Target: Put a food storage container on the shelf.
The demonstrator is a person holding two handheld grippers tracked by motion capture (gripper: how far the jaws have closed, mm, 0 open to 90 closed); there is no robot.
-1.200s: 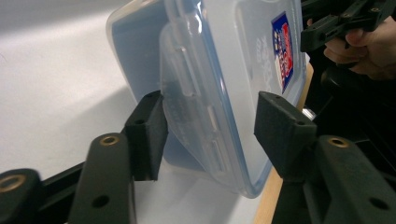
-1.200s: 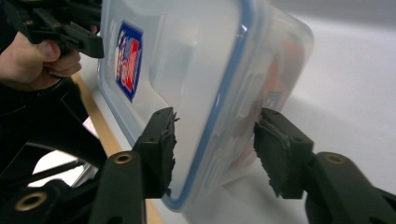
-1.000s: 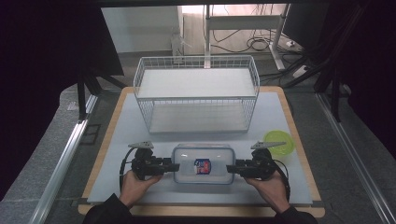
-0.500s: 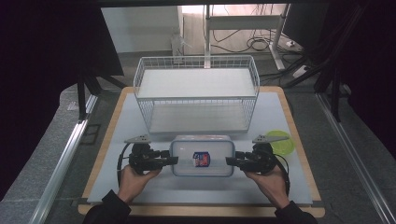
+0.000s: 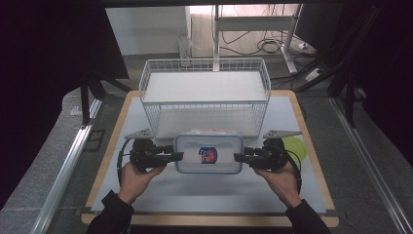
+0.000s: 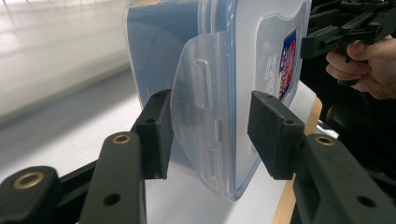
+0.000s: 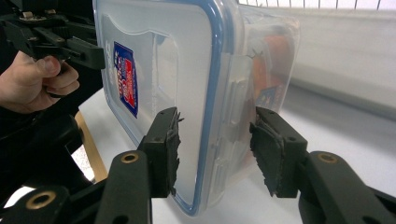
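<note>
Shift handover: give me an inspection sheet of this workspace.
Surface: pale mat on a wood-edged table.
Job's things: clear lidded container with a blue seal and a red-and-blue label, held between both tongs in front of the wire basket.
Clutter: green round item behind the right hand.
Grippers: left tongs straddle the container's end latch; right tongs straddle the opposite end. Whether the pads press, cannot tell.
Cables: black cable loops from the left tongs; floor cables beyond the table.
Surroundings: dark panels, metal rails.
</note>
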